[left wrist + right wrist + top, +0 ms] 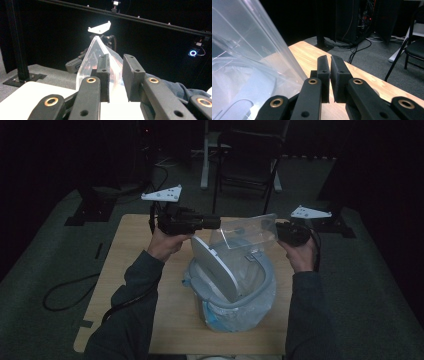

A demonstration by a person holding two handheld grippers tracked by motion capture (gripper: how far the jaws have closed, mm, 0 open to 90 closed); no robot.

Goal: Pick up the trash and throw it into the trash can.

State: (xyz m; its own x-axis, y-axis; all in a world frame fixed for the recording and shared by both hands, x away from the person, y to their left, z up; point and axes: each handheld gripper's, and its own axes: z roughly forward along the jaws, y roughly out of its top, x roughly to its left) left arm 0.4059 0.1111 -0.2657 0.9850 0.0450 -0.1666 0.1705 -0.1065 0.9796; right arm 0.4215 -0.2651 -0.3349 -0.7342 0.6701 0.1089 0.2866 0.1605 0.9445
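A clear plastic bag (245, 231) hangs stretched above a small grey-rimmed bin (266, 276), whose white lid (216, 266) is tipped up. My left gripper (218, 222) reaches the bag's left edge from the left. In the left gripper view its jaws (116, 58) stand open with a gap, and the bag (95, 52) runs between them beside the left pad. My right gripper (279, 231) is at the bag's right edge. Its jaws (330, 58) are nearly together, and the bag (254, 50) runs in at their left side, its edge hidden behind the left jaw.
The bin stands on a wooden table (130, 255) and is lined with a clear liner (235, 317). A folding chair (250, 160) and a stand (206, 155) are beyond the far edge. Cables (65, 292) lie on the dark floor at left.
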